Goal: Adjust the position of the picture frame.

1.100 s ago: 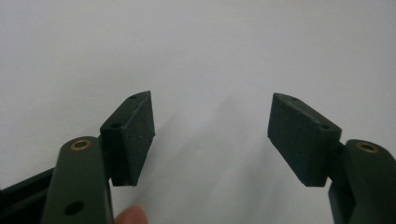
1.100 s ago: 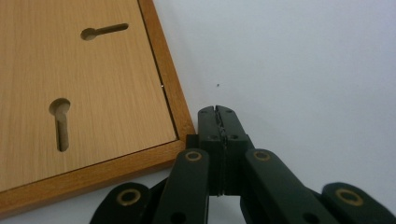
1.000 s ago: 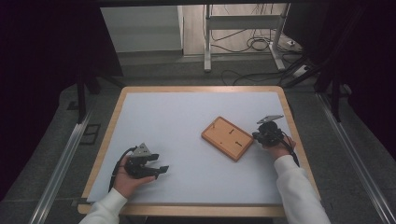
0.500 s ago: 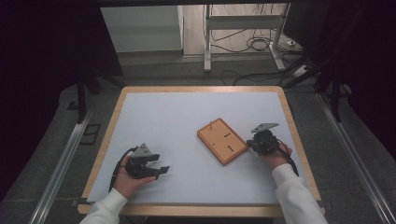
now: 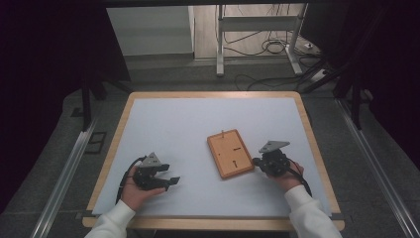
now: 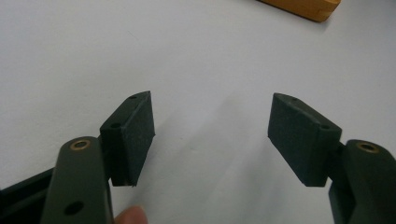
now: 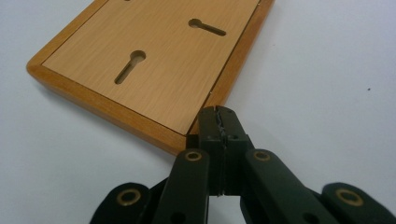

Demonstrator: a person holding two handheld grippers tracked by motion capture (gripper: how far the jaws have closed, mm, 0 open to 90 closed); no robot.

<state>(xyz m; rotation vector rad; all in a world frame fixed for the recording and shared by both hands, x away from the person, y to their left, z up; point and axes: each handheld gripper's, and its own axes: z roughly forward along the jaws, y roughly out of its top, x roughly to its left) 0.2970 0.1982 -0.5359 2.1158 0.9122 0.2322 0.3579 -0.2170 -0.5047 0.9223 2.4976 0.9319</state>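
Right claw (image 7: 218, 122), jaws pressed together with nothing between them, tips touching the near corner of the wooden board (image 7: 154, 60). The board lies flat on the white table (image 5: 173, 129), two keyhole slots (image 7: 129, 65) in its upper face. Left claw (image 6: 210, 135), jaws wide apart over bare table, well apart from the board, which lies ahead to its right.

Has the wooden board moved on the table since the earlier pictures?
Yes. The wooden board has slid left, away from the table's right wooden edge, and turned more upright, with the shut right claw against its corner.
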